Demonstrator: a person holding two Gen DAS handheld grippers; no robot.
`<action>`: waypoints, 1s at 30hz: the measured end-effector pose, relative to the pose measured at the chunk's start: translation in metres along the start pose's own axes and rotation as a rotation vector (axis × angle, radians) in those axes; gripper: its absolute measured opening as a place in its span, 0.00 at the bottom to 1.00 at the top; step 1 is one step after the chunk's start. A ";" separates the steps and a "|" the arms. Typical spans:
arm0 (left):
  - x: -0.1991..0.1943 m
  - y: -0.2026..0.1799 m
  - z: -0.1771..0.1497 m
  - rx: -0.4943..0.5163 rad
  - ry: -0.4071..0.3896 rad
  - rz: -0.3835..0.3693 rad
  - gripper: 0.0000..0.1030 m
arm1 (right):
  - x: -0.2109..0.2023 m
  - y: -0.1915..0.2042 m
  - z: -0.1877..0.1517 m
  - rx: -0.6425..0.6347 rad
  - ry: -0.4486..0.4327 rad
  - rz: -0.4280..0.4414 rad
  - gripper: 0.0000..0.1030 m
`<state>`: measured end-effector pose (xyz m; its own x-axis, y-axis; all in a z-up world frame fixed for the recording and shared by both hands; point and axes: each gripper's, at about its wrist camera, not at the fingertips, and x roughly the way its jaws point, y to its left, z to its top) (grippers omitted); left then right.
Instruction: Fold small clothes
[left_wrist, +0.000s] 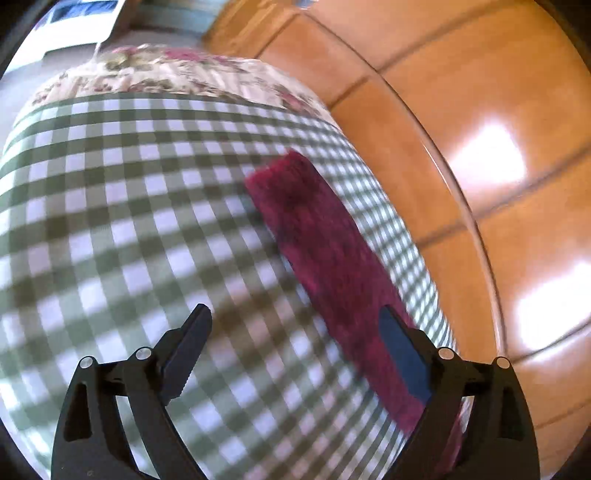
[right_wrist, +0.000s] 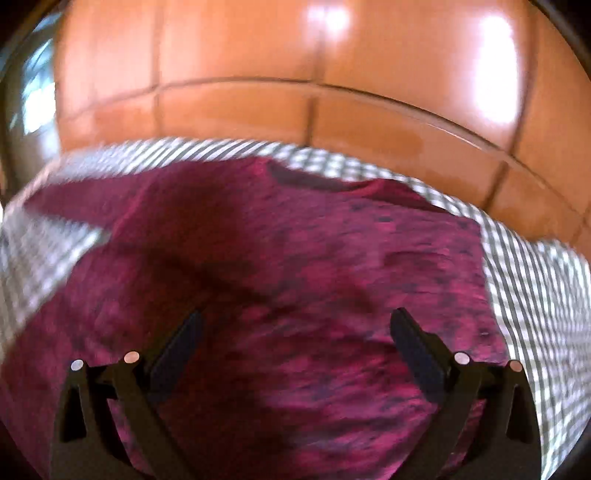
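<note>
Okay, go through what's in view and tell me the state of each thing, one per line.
Left gripper: open, holding nothing.
Right gripper: open, over the shirt.
Maroon shirt: lying flat on the checked cloth, partly folded, neckline showing.
Checked cloth: spread out under the shirt.
Floral cloth: lying beyond the checked cloth.

No readable text, label, brand, number or sign shows in either wrist view. The white-and-blue flat object (left_wrist: 79, 22) at the top left of the left wrist view is too blurred and too far off to tell whether it carries print. The dark red knit garment (right_wrist: 295, 280), the green-and-white checked cloth (left_wrist: 147, 206), the floral fabric (left_wrist: 177, 74) and the glossy orange-brown wooden panelling (right_wrist: 332, 74) bear no legible marks.
</note>
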<state>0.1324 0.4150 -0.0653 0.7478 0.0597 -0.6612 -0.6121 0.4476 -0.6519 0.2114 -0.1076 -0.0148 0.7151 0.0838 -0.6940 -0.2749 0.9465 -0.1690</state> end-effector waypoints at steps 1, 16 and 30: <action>0.002 0.006 0.009 -0.035 -0.005 -0.004 0.88 | 0.005 0.008 -0.002 -0.033 0.017 -0.011 0.98; 0.054 -0.005 0.042 0.000 0.051 0.101 0.15 | 0.032 0.017 -0.009 -0.038 0.128 0.027 0.98; -0.001 -0.159 -0.087 0.517 0.034 -0.219 0.10 | 0.031 0.015 -0.010 -0.029 0.122 0.033 0.98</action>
<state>0.2064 0.2665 0.0071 0.8296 -0.1086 -0.5477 -0.2315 0.8257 -0.5144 0.2230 -0.0943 -0.0459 0.6225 0.0746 -0.7791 -0.3170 0.9342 -0.1638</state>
